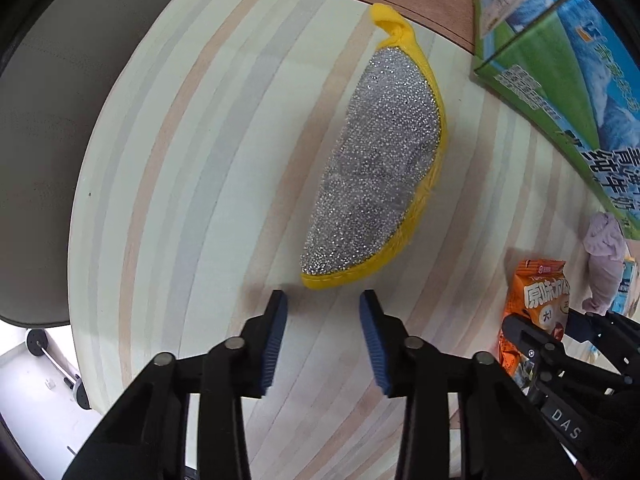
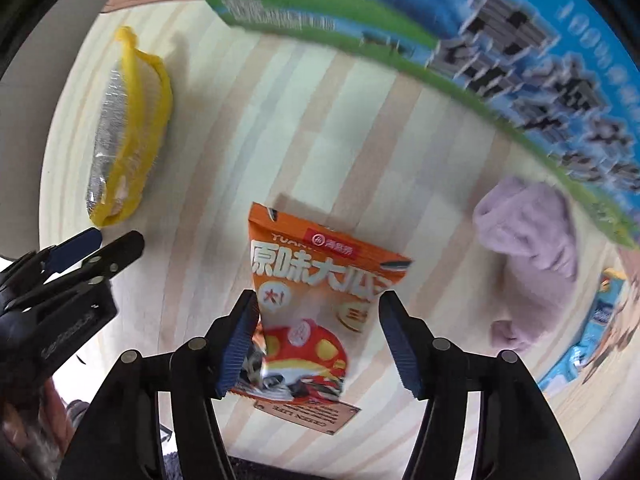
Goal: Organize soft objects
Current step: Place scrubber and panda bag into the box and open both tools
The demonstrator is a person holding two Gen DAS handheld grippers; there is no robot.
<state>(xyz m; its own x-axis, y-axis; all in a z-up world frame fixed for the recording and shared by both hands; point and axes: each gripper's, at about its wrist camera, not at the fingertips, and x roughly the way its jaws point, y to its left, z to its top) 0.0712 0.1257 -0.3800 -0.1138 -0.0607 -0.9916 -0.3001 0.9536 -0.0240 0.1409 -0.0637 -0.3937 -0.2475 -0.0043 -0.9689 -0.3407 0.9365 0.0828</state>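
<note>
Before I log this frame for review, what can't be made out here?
- Box: printing motion-blurred in the right wrist view, cut off at the frame edge.
- Blue packet: blurred, at the rim.
- Orange snack bag: lower part behind the right hand-held gripper finger.

scouring pad (image 1: 380, 168): glittery metallic mesh, yellow cloth rim | snack packet (image 2: 316, 312): glossy plastic film | towel (image 2: 528, 248): fuzzy lilac cloth | worktop (image 1: 208, 184): smooth matt striped wood | carton (image 1: 560, 60): glossy printed card
</note>
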